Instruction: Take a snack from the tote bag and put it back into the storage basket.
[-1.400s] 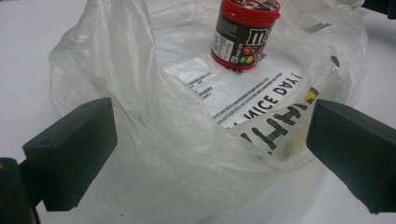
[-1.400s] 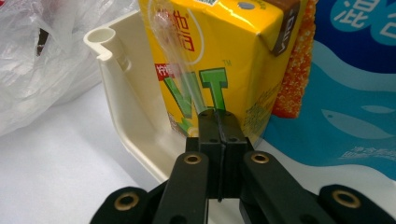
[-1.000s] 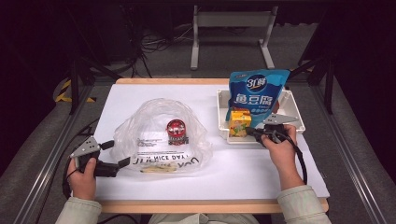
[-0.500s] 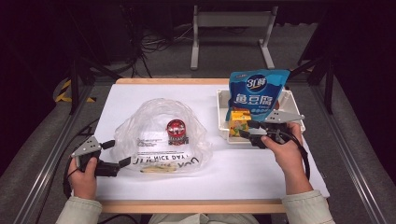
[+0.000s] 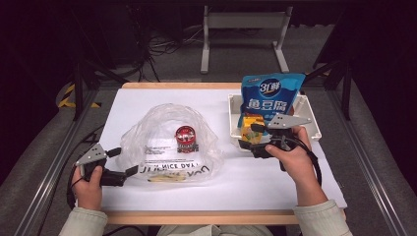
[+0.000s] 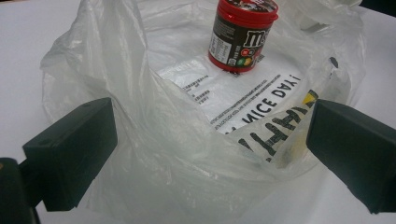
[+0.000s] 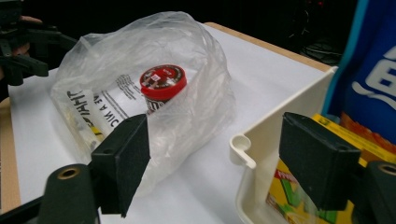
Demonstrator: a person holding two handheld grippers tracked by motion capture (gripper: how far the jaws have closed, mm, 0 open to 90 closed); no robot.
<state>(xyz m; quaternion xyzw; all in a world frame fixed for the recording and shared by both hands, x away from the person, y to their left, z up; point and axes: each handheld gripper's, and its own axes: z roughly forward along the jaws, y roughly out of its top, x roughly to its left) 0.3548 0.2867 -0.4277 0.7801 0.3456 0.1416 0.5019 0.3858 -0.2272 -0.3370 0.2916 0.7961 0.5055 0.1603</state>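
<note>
We see bare white table [image 5: 275, 179] between the plastic bag [image 5: 169, 145], holding a red-lidded jar [image 5: 186, 138], and the tray [image 5: 235, 123] with its blue packet [image 5: 268, 96]. The right gripper [image 5: 248, 136], its jaws just opened wide, grips nothing; the left gripper [image 5: 123, 162] gapes around the bag's edge.

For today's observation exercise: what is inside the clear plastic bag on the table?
A red-lidded jar stands upright inside the bag. Something pale and yellowish lies at its printed front edge, too blurred to identify. The crumpled film hides any contents behind its folds.
</note>
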